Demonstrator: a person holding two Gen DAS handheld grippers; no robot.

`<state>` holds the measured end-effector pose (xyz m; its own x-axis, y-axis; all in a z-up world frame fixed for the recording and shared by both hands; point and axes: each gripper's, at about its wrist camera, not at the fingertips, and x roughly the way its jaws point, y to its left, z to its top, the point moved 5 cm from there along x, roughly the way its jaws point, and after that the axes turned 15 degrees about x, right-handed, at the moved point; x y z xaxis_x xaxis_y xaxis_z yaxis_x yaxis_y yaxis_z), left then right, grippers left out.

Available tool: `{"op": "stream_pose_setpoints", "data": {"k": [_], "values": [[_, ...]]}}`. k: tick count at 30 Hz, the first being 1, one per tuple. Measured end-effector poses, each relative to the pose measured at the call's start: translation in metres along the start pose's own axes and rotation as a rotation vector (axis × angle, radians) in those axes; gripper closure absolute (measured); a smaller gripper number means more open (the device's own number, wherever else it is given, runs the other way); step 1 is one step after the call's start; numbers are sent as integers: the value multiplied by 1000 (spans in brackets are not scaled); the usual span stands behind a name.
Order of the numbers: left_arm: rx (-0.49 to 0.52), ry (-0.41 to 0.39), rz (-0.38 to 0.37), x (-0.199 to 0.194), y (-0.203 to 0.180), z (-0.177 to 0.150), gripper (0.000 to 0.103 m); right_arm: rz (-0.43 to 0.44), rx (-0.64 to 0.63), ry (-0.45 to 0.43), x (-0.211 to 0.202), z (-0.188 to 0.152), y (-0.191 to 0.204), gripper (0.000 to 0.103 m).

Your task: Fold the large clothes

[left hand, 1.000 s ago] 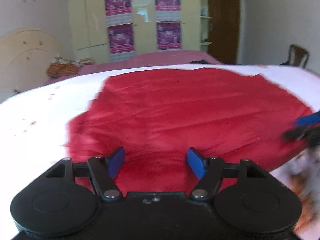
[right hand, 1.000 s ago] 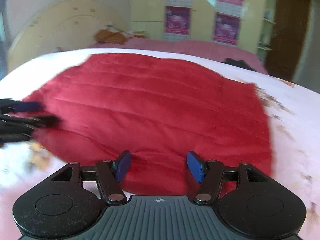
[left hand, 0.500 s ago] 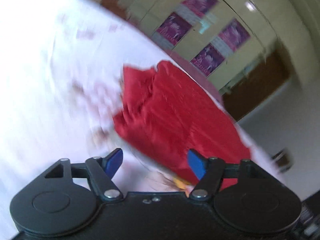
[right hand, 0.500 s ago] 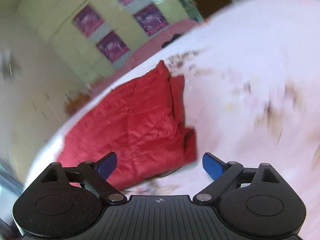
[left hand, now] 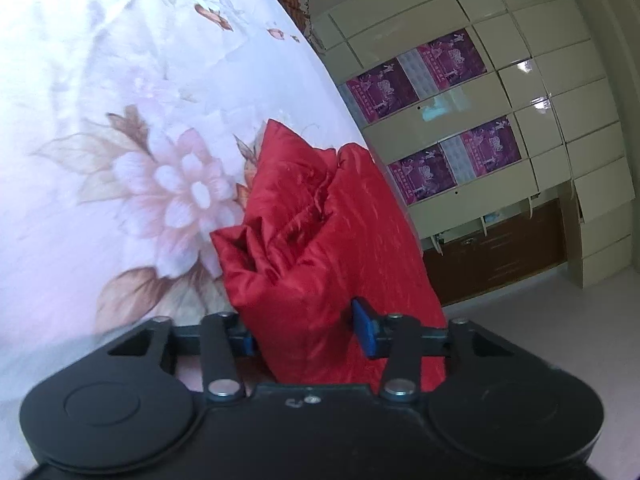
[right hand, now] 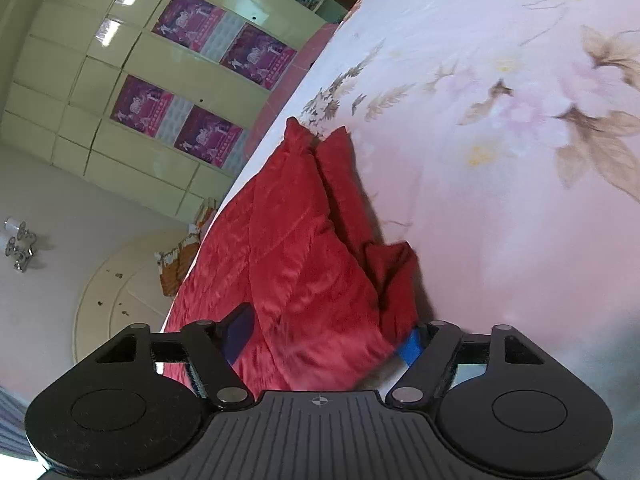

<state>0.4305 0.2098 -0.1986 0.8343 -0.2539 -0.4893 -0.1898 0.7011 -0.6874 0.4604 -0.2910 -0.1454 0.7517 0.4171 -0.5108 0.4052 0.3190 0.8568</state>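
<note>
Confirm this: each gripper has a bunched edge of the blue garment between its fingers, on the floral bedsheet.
Wrong colour. The garment is red, as both wrist views show; only the gripper pads are blue. The rest stands: left gripper and right gripper are closing on its bunched edge, on the floral bedsheet.

Left claw (left hand: 306,334) black, blue pads, silver rivets; right claw (right hand: 324,338) black, ribbed grey housing, crosshair mark

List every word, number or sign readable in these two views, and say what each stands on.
None can be read.
Purple posters on the wardrobe doors: print and calendar grids too small and blurred.
Same posters in the right wrist view: also illegible.
Right tool body: only a small crosshair mark, no text.
Red garment and floral sheet: no lettering visible.
</note>
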Motion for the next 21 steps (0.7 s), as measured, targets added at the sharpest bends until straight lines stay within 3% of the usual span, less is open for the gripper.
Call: {"op": "stream_pose_setpoints", "data": {"k": [2, 7, 13, 21], "values": [[5, 7, 1, 4, 0, 1, 74, -4, 12, 22, 5, 2, -4, 65], [19, 6, -7, 1, -5, 3, 82, 0, -63, 18, -4, -3, 1, 84], [62, 1, -14, -25, -15, -5, 83, 0, -142, 21, -30, -12, 12, 86], [64, 29, -11, -78, -9, -50, 83, -25, -194, 35, -89, -34, -1, 86]]}}
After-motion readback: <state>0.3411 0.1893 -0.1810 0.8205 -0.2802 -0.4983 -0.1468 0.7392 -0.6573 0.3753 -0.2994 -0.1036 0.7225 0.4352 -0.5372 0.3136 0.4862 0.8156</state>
